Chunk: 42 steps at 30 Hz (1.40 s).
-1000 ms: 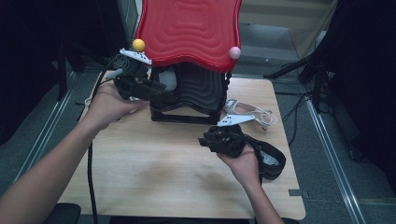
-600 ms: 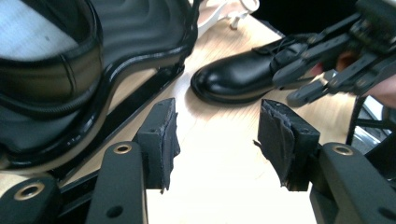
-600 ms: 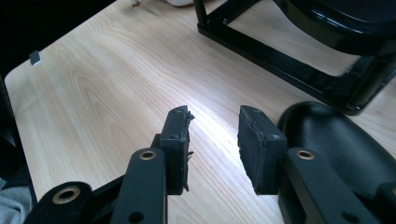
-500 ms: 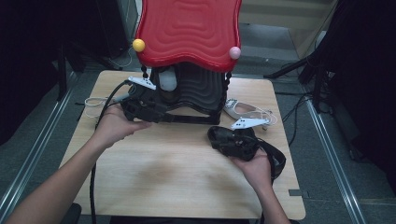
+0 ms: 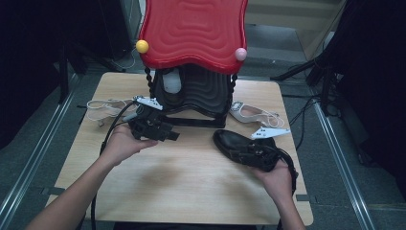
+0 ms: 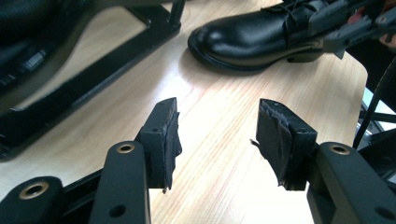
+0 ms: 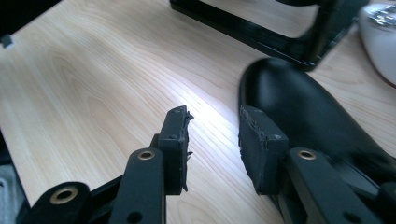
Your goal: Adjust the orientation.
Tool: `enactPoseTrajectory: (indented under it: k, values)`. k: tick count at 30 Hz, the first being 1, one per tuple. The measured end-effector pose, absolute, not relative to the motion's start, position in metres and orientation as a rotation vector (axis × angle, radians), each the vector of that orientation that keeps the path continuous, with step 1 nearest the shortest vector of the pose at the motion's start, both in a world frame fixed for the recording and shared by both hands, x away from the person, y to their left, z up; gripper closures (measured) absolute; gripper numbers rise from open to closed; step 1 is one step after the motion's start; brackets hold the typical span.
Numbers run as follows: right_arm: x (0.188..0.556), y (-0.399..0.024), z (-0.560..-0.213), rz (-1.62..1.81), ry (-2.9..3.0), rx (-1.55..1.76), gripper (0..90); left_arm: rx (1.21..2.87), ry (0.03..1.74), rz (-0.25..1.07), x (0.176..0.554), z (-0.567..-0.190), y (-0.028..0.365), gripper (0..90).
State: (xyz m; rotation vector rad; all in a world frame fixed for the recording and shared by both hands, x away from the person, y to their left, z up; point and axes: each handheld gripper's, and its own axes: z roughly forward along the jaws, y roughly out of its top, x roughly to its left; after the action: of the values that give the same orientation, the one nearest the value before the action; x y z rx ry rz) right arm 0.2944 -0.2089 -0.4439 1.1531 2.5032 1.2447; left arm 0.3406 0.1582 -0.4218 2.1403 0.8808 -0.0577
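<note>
The black boot (image 5: 242, 149) lies on its side at the right of the bench (image 5: 182, 191), toe pointing left, near the black rack (image 5: 198, 96). The right gripper (image 7: 212, 140) stands spread beside the boot (nothing between its pads), its jaws having just been opening. The left gripper (image 6: 217, 135), spread and empty, hovers left of the boot.

Bystanders on the tabletop

A red-topped black stand (image 5: 194, 33) stood at the back of the wooden tabletop (image 5: 182, 187), a white strappy sandal (image 5: 251, 114) lying at each side (image 5: 103, 106).
</note>
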Motion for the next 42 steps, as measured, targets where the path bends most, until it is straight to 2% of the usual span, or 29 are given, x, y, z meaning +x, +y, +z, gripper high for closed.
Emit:
enactPoseTrajectory:
  k: [12,23,35,42]
  values:
    - [0.281,-0.251,-0.444,1.185,2.456,1.217,64.0,2.169,0.868,-0.053,0.326,-0.452,0.153,49.8]
    - [0.267,-0.290,-0.449,1.121,2.406,1.319,65.0,2.162,0.854,-0.058,0.320,-0.458,0.152,49.8]
    - [0.282,-0.282,-0.467,1.086,2.463,1.342,67.3,2.155,0.858,-0.051,0.318,-0.465,0.155,49.8]
    - [0.299,-0.275,-0.469,1.084,2.508,1.342,65.0,2.143,0.864,-0.060,0.319,-0.466,0.158,49.7]
